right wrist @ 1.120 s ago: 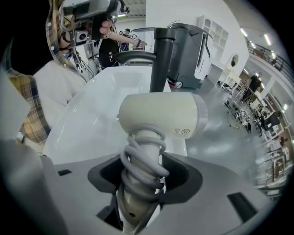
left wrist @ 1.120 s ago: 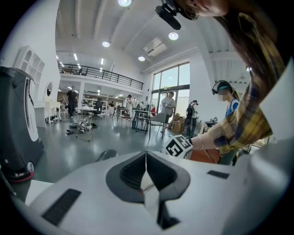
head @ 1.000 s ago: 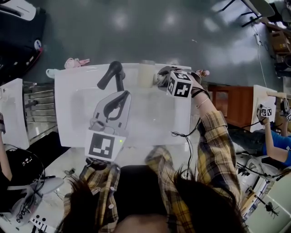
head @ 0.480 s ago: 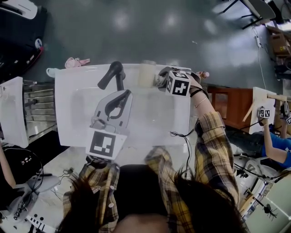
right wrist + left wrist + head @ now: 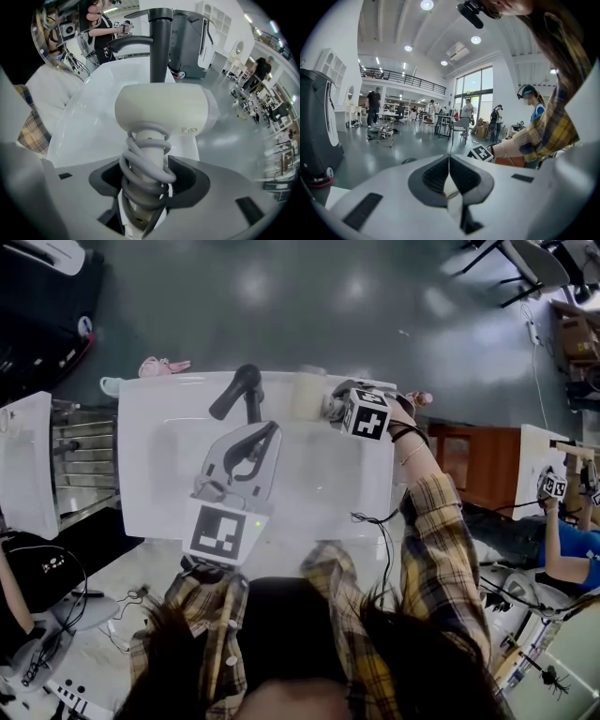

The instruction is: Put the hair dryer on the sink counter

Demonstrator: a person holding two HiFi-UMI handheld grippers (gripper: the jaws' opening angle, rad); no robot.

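The cream hair dryer (image 5: 306, 396) hangs over the back rim of the white sink counter (image 5: 150, 427), just right of the black faucet (image 5: 246, 392). My right gripper (image 5: 325, 405) is shut on its handle. In the right gripper view the dryer's body (image 5: 161, 110) stands above the cord-wrapped handle (image 5: 146, 165), with my right gripper (image 5: 144, 187) closed round it and the faucet (image 5: 159, 42) behind. My left gripper (image 5: 268, 433) hovers over the basin, shut and empty. The left gripper view shows the left gripper (image 5: 449, 165) with its jaws pressed together.
A second white sink unit (image 5: 28, 465) stands at the left, with a metal rack beside it. A wooden cabinet (image 5: 464, 451) is at the right. A pink thing (image 5: 161, 365) lies on the grey floor behind the counter. Another person (image 5: 567, 545) works at the far right.
Almost nothing differs. The right gripper still holds the dryer at the counter's back rim, and the left gripper has drifted slightly toward the faucet.
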